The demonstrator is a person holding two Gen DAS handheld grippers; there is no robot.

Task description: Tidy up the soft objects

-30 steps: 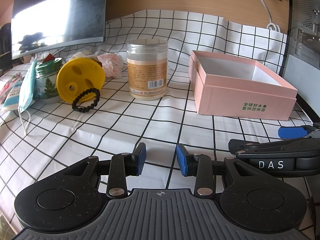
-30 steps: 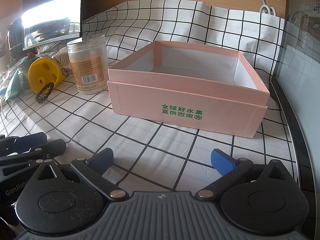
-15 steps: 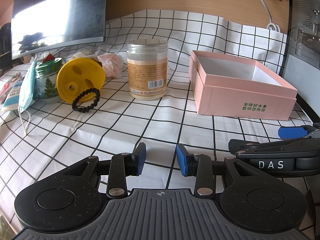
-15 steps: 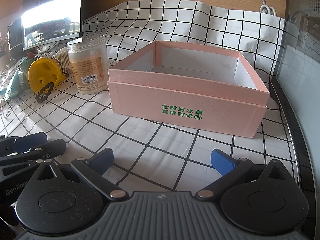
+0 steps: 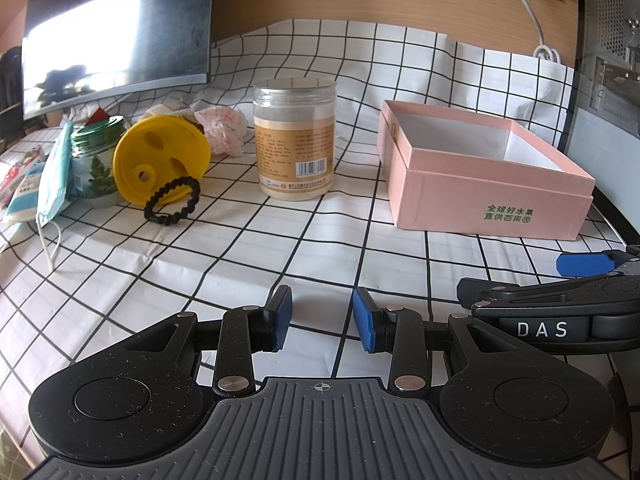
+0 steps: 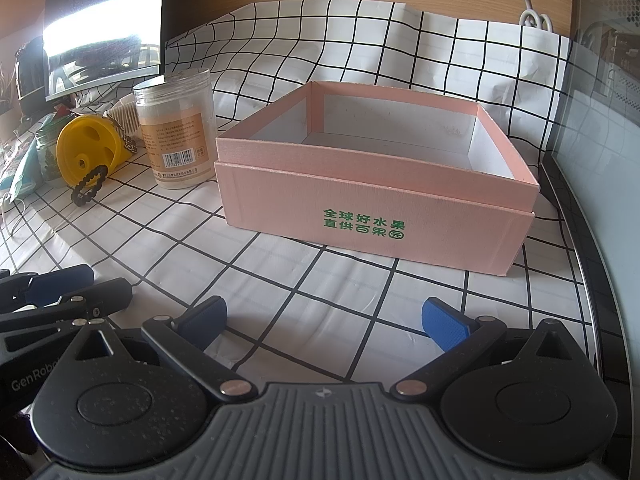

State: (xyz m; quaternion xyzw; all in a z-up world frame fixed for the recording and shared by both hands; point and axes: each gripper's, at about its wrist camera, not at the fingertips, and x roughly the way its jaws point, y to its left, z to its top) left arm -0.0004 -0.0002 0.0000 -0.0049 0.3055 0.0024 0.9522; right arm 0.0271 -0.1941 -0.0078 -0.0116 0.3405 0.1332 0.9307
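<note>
In the left wrist view, the left gripper has its fingers narrow and empty above the table. The black hair tie lies at ten o'clock against the yellow lid, with the face mask further left. I think a slow, low approach is best.

In the right wrist view, the right gripper has wide, empty fingers; the pink box stands empty at twelve o'clock.
</note>
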